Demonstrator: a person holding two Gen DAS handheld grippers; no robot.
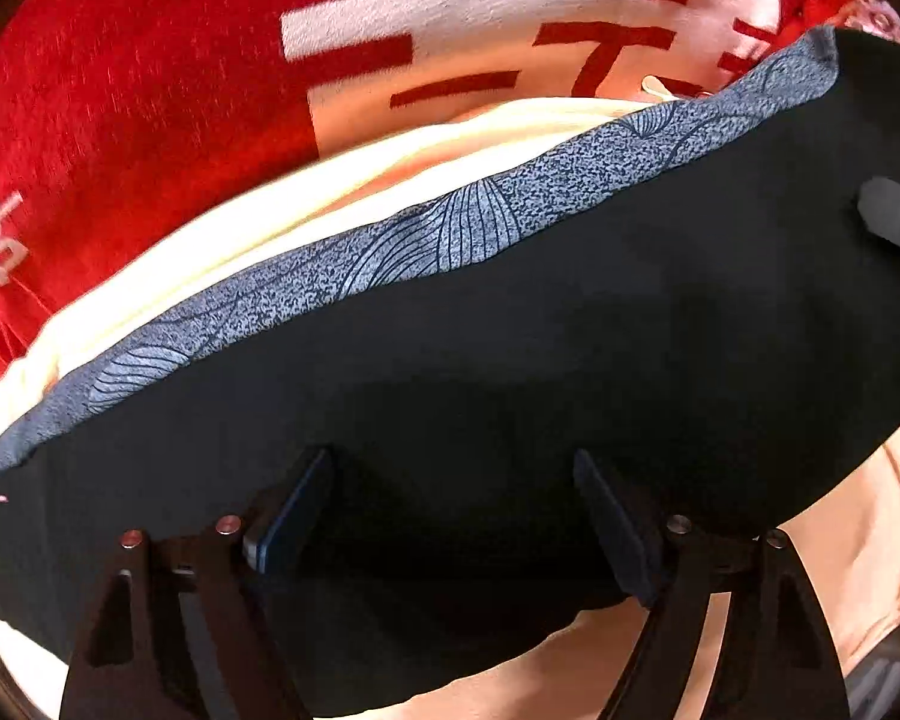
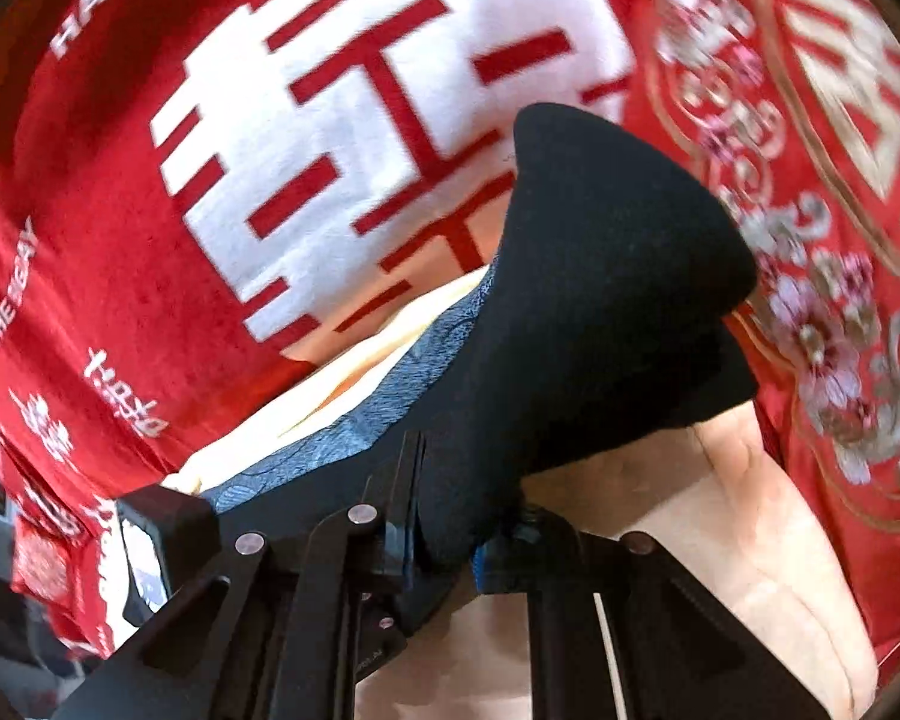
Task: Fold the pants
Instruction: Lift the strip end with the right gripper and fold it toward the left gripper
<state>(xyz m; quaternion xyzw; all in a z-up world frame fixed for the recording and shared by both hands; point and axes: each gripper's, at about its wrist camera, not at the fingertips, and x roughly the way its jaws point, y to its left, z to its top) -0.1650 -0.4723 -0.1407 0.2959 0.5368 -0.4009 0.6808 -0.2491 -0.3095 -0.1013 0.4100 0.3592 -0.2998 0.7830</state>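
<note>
Black pants (image 1: pixel 570 324) with a grey-blue patterned band (image 1: pixel 462 228) along the far edge lie across a cream garment (image 1: pixel 258 222) on a red cloth. My left gripper (image 1: pixel 456 516) is open, its two fingers apart, resting over the black fabric near its near edge. In the right wrist view my right gripper (image 2: pixel 450 540) is shut on a bunched fold of the black pants (image 2: pixel 600 276), which stands up in front of it. The right gripper's finger (image 1: pixel 888 210) shows at the right edge of the left wrist view.
The red cloth (image 1: pixel 138 96) has large white characters (image 2: pixel 354 120) and a gold and pink flower border (image 2: pixel 828 336) at the right. The cream garment (image 2: pixel 720 552) spreads beneath and in front of the pants.
</note>
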